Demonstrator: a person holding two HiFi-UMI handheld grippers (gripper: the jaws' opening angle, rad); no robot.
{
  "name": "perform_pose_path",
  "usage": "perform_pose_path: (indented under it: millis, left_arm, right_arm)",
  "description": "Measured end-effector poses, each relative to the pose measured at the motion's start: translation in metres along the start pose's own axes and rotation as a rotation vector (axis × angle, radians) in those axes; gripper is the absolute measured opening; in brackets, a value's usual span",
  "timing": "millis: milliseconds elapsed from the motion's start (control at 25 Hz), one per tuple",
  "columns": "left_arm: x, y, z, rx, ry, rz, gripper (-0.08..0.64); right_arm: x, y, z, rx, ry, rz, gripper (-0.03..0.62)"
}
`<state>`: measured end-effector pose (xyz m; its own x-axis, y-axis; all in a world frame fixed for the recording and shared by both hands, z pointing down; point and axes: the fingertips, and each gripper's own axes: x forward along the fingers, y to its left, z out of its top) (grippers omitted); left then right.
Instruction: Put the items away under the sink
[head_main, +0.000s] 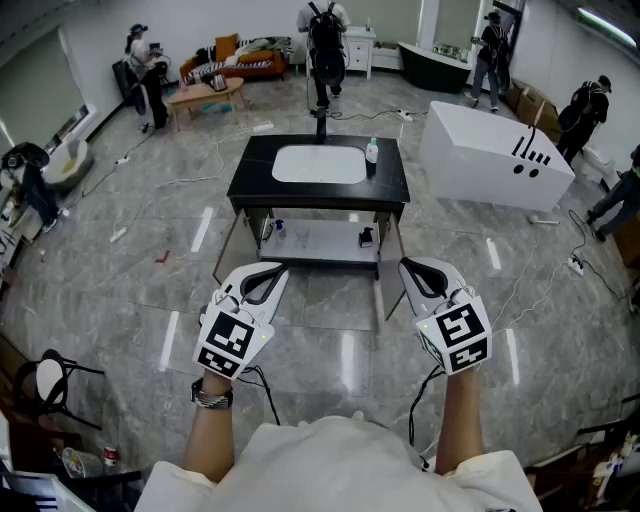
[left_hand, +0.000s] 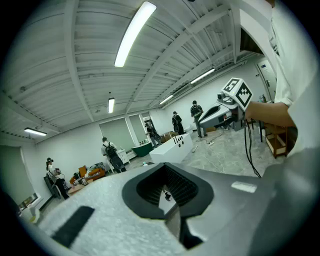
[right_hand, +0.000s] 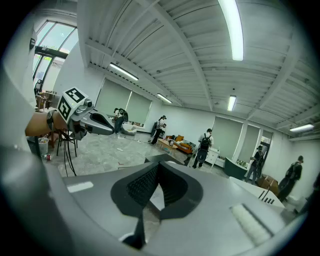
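A black vanity (head_main: 390, 188) with a white basin (head_main: 318, 165) stands ahead on the grey floor. A clear bottle (head_main: 372, 152) stands on its top, right of the basin. The white shelf under the sink (head_main: 320, 240) holds a small bottle (head_main: 278, 228) at the left and a dark item (head_main: 366, 237) at the right. My left gripper (head_main: 281, 270) and right gripper (head_main: 405, 266) hover side by side, well short of the vanity, both shut and empty. The left gripper view shows shut jaws (left_hand: 166, 168) and the right gripper (left_hand: 220, 111) beside them. The right gripper view shows shut jaws (right_hand: 159, 163) and the left gripper (right_hand: 95, 122).
A large white tub-shaped box (head_main: 495, 155) sits right of the vanity. Cables trail over the floor on both sides. Several people stand at the back near a low table (head_main: 205, 95) and a sofa. A chair (head_main: 50, 380) stands at the lower left.
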<state>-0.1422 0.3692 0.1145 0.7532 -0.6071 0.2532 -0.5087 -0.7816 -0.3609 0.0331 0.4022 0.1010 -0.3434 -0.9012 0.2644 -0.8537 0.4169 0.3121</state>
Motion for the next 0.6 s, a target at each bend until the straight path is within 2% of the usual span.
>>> perform_pose_path:
  millis: [240, 600]
  left_arm:
    - [0.003, -0.01, 0.003, 0.017, 0.002, -0.012, 0.006]
    - [0.014, -0.023, 0.009, 0.0, -0.002, -0.026, 0.006]
  right_arm:
    - [-0.004, -0.002, -0.005, 0.004, 0.004, -0.003, 0.006]
    - [-0.011, -0.014, -0.012, 0.036, -0.009, -0.006, 0.006]
